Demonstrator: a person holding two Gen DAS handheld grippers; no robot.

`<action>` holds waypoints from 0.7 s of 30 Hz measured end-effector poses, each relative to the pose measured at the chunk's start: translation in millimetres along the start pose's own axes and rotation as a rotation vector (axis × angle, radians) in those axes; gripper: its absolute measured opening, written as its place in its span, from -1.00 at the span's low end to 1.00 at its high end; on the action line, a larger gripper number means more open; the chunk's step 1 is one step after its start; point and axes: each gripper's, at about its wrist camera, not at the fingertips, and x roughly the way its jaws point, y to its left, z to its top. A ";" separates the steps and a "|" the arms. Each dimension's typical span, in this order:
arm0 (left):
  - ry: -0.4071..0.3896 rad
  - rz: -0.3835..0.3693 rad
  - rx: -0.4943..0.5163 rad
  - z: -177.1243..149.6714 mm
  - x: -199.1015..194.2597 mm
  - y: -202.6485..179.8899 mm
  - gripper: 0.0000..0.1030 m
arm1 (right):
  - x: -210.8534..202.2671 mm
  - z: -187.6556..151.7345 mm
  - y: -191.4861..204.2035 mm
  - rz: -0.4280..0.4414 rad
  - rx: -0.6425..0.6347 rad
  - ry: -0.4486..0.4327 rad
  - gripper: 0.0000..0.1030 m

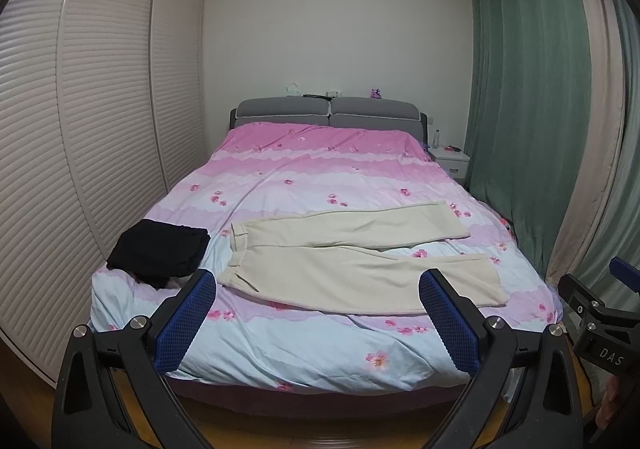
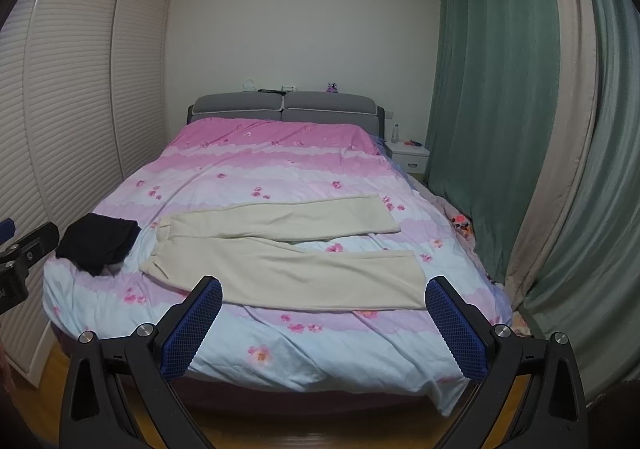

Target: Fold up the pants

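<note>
Cream pants (image 1: 352,249) lie flat and spread on the pink-and-blue floral bed cover (image 1: 320,345), waistband at the left, both legs reaching right and slightly apart. They also show in the right wrist view (image 2: 288,245). My left gripper (image 1: 318,281) is open and empty, held off the foot of the bed, short of the pants. My right gripper (image 2: 324,289) is open and empty too, at the foot of the bed, to the right of the left one. Its body shows at the right edge of the left wrist view (image 1: 600,325).
A folded black garment (image 1: 160,251) lies on the bed's left near corner, left of the waistband. Slatted wardrobe doors (image 1: 100,129) line the left side. Green curtains (image 1: 528,109) hang on the right. A white nightstand (image 1: 452,161) stands by the grey headboard (image 1: 328,113). Wooden floor lies below.
</note>
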 end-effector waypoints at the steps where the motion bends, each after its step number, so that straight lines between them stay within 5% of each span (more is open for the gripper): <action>1: -0.001 0.000 0.002 -0.4 -0.6 -0.4 1.00 | 0.7 -0.6 0.8 0.000 -0.001 0.000 0.99; 21: -0.007 0.006 0.013 6.0 -6.8 -3.3 1.00 | -3.9 0.6 3.3 0.003 -0.002 -0.005 0.99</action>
